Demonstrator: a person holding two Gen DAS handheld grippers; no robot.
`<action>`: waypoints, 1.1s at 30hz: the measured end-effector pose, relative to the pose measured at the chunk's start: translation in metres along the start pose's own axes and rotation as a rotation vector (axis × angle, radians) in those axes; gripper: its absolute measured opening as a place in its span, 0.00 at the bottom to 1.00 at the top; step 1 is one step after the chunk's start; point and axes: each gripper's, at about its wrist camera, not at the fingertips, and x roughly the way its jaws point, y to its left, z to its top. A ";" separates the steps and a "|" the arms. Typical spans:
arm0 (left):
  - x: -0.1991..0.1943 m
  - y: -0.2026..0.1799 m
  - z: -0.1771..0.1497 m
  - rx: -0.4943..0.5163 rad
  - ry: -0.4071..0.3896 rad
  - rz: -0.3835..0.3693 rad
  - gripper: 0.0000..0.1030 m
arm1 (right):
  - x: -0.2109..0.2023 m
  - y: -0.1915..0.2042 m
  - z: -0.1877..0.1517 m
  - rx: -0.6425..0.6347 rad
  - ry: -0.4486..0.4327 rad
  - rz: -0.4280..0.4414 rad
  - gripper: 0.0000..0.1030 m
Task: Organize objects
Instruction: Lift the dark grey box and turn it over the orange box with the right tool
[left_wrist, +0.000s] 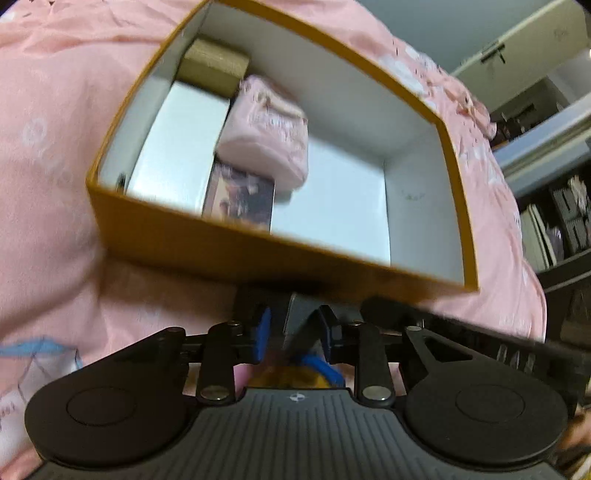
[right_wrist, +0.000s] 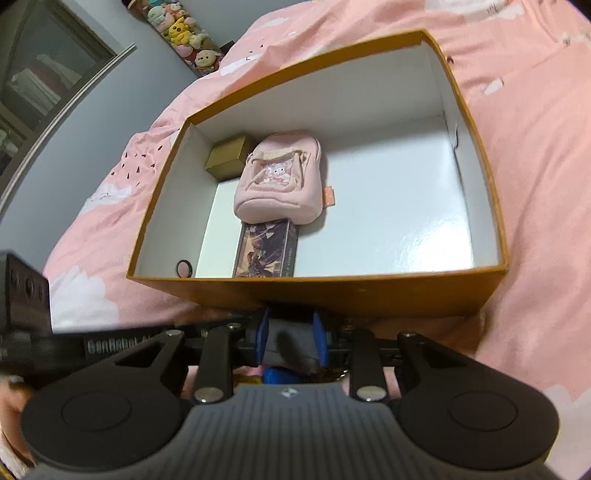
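Left wrist view: the left gripper (left_wrist: 293, 328) clamps a grey object (left_wrist: 297, 317) just before the orange box (left_wrist: 229, 254) on the pink bed (left_wrist: 55, 110).

Right wrist view: the right gripper (right_wrist: 290, 338) also clamps a grey object (right_wrist: 290, 341); a pink pouch (right_wrist: 280, 184), gold box (right_wrist: 229, 158) and card box (right_wrist: 266, 251) lie inside the orange box.

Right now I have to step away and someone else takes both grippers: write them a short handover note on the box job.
Left gripper: jaws nearly together on a grey object, just in front of the orange box.
Right gripper: blue pads either side of a dark grey object; contact unclear.
Box sits on the pink bedspread.
Done: gold box, pink pouch, patterned box, white box and a small ring are inside, packed to the box's left.
Left: the right half is bare; the held things are not in yet.
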 end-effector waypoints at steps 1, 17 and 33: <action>0.002 0.000 -0.004 0.005 0.020 -0.003 0.28 | 0.002 -0.002 0.000 0.021 0.007 0.010 0.33; -0.013 0.021 -0.003 -0.140 0.005 -0.034 0.55 | 0.016 -0.037 -0.018 0.253 0.087 0.081 0.05; 0.036 0.049 0.003 -0.613 0.107 -0.093 0.67 | 0.019 -0.031 -0.017 0.198 0.098 0.079 0.06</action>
